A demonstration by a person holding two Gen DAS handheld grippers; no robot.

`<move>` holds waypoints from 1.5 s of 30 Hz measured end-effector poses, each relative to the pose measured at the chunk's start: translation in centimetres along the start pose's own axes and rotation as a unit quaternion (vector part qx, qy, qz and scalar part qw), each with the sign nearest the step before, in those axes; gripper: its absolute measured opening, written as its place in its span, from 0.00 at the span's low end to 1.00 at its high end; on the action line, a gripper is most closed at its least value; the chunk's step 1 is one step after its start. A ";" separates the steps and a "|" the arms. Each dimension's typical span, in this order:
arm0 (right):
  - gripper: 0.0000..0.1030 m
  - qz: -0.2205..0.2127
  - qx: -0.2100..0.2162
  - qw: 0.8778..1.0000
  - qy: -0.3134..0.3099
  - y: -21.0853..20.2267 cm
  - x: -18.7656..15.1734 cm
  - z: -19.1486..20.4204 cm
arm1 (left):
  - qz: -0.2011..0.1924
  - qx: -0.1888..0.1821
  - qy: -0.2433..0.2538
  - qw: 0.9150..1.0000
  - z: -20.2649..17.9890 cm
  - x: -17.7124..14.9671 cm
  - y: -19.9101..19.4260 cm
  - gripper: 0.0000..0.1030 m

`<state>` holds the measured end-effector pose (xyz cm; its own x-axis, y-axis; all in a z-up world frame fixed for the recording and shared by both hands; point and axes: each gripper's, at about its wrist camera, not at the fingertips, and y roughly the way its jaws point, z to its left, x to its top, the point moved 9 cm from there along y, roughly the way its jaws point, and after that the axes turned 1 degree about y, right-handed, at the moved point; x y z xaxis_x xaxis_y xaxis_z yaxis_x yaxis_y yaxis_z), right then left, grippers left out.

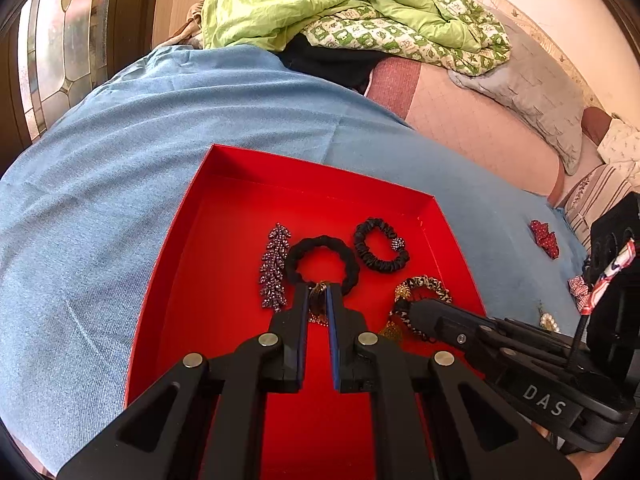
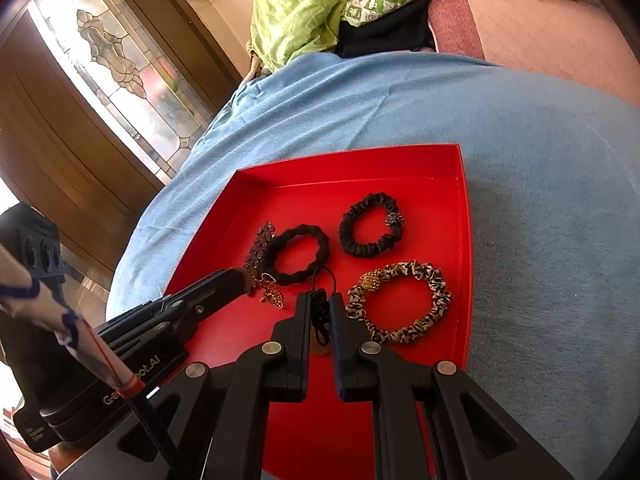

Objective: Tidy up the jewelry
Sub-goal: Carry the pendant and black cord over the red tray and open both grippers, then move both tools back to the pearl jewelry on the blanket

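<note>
left tongs [image 1: 318, 294] clamp gold jewelry [image 1: 319, 300] | right tongs [image 2: 319, 304] clamp black cord [image 2: 319, 312] | red tray [image 2: 464, 240]

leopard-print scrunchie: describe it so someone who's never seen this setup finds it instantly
Find the red tray on the blue cloth. Three fabric rings lie inside; the leopard-print scrunchie is the one by the tray's right wall in the right wrist view, nearer the camera than the pleated black scrunchie. It alone is tan with black spots and carries a gold beaded ball; the others are black.
</note>
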<state>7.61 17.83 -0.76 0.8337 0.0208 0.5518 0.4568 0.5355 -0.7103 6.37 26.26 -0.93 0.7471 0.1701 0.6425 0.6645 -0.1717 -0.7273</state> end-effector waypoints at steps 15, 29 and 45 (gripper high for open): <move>0.11 -0.003 0.002 1.000 0.011 -0.4 0.5 -0.4 | -0.005 0.003 0.001 1.000 0.2 0.3 -0.4 0.09; 0.12 -0.005 0.009 1.000 0.009 -0.9 0.5 -0.4 | -0.015 0.009 0.000 1.000 0.1 0.7 -1.1 0.26; 0.15 -0.021 0.018 0.999 0.021 -2.8 0.9 -0.8 | -0.022 0.013 0.012 1.000 -0.4 0.9 -1.4 0.26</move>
<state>7.35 15.72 1.39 0.8265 -0.0370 0.5617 0.4811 0.5644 -0.6708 6.09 26.31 0.75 0.7169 0.1544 0.6798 0.6970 -0.1382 -0.7036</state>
